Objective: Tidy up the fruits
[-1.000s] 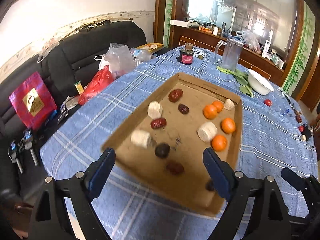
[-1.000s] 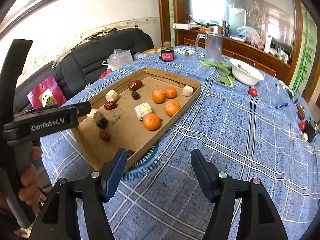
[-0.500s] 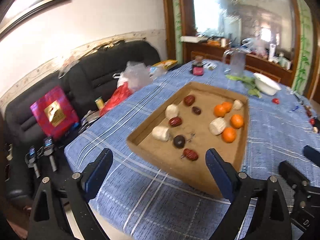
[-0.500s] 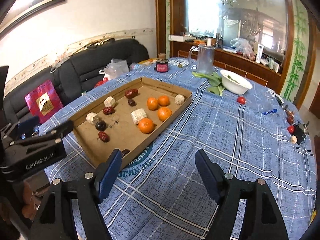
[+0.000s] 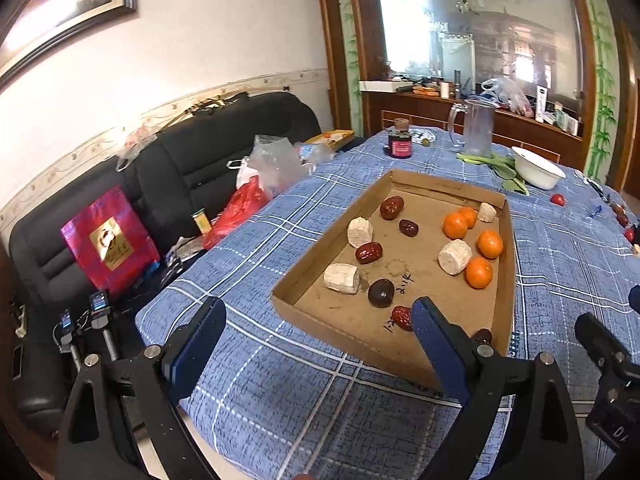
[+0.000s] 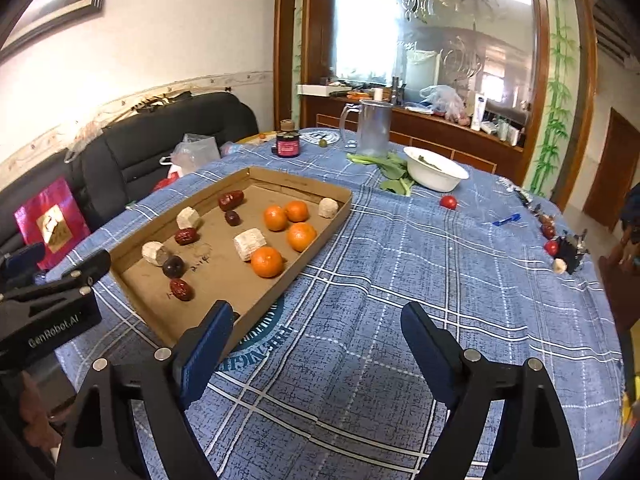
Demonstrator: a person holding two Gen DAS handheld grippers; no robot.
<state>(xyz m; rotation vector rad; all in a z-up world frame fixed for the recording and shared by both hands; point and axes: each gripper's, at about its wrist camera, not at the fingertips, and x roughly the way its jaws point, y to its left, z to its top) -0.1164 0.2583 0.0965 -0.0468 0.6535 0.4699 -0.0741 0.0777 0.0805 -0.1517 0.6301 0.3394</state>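
Observation:
A shallow cardboard tray (image 5: 508,280) lies on the blue checked tablecloth. It holds several oranges (image 5: 478,272), red dates (image 5: 368,252), pale cut chunks (image 5: 342,278) and one dark round fruit (image 5: 381,292). My left gripper (image 5: 316,320) hangs open just short of the tray's near edge, with nothing between its fingers. In the right wrist view the tray (image 6: 312,256) sits ahead to the left with the oranges (image 6: 267,262) and dates (image 6: 182,289). My right gripper (image 6: 316,316) is over bare cloth, its jaws opening and empty.
At the far side of the table stand a white bowl (image 6: 436,168), leafy greens (image 6: 390,168), a clear pitcher (image 6: 374,128) and a dark jar (image 6: 288,144). A small red fruit (image 6: 448,202) and a blue pen (image 6: 506,220) lie on the cloth. A black sofa (image 5: 200,152) with bags borders the left.
Both views have tilted up and drawn back, so the tray lies farther ahead. The left gripper has left the tray for its near edge. The right jaws stand wider apart.

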